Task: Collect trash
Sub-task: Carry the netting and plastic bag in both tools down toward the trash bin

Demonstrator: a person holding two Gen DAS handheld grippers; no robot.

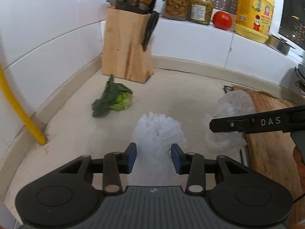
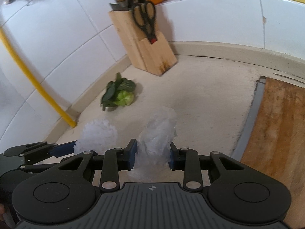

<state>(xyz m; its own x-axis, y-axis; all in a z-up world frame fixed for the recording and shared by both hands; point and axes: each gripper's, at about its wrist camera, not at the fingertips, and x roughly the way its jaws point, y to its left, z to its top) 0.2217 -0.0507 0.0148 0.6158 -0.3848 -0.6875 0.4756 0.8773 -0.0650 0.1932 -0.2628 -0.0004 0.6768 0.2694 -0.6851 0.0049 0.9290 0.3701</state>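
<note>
My left gripper (image 1: 154, 157) is shut on a white foam net sleeve (image 1: 158, 127), which sticks out past the blue pads above the beige counter. My right gripper (image 2: 153, 154) is shut on a crumpled clear plastic bag (image 2: 158, 131). The two grippers are side by side. In the left wrist view the right gripper (image 1: 215, 126) comes in from the right with the plastic bag (image 1: 232, 105). In the right wrist view the left gripper (image 2: 74, 148) shows at the lower left with the foam net (image 2: 99, 133). A small green leafy vegetable (image 1: 114, 100) (image 2: 122, 95) lies on the counter beyond both.
A wooden knife block (image 1: 126, 45) (image 2: 148, 43) stands in the back corner. A wooden cutting board (image 1: 272, 143) (image 2: 276, 124) lies on the right. A yellow pipe (image 1: 19, 110) (image 2: 38, 87) runs down the left wall. Jars (image 1: 177, 3), a tomato (image 1: 222, 20) and a yellow bottle (image 1: 253, 13) sit on the ledge.
</note>
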